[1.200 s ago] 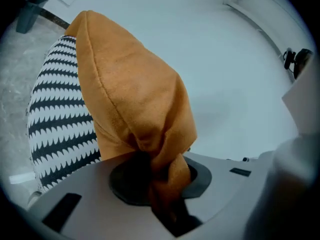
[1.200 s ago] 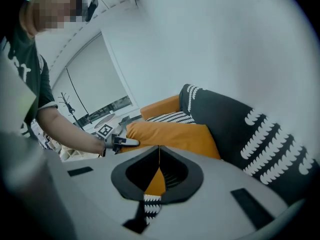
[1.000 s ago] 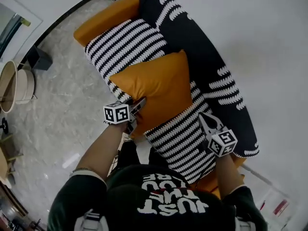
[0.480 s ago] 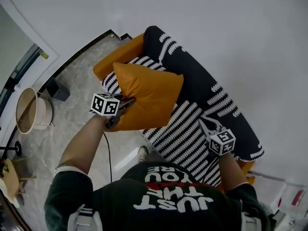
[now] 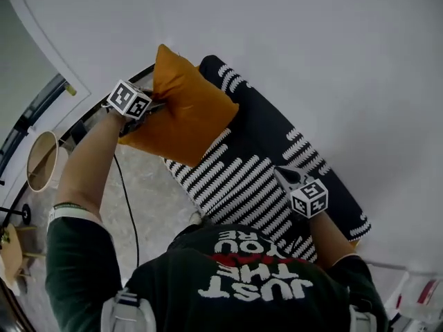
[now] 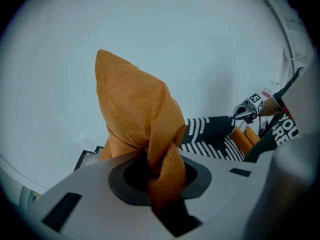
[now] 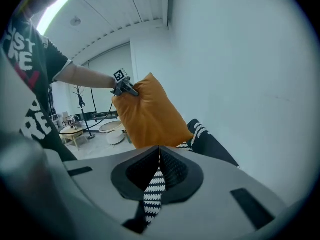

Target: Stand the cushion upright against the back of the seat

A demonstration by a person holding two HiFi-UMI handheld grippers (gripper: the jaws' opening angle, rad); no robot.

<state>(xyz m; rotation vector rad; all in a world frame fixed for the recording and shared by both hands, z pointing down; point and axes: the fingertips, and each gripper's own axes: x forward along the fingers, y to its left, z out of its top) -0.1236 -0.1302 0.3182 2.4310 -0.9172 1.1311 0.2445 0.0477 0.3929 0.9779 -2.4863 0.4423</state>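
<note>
Orange woven fabric fills the left gripper [image 6: 161, 171]: its jaws are pressed together on a bunched fold at one edge of the cushion [image 5: 183, 113]. The right gripper [image 7: 157, 176] is likewise closed, pinching a thin fold of the striped cover [image 5: 235, 185] on the seat.

Handling, as judged:
- The cushion is probably light and soft. It hangs from a single pinch and creases at the grip.
- The weave looks coarse, so slip is unlikely. A small fold may still pull free under a swing.
- Take hold at an upper edge or corner, so that the body hangs flat and can lean on the back [image 5: 277, 133].

Appearance: square, plump, plain orange, with pointed corners and no pattern.

Position: the cushion is held up over the left end of the seat, tilted, in front of the white wall [image 5: 311, 47]. Whether its lower edge touches the cover cannot be told.
</note>
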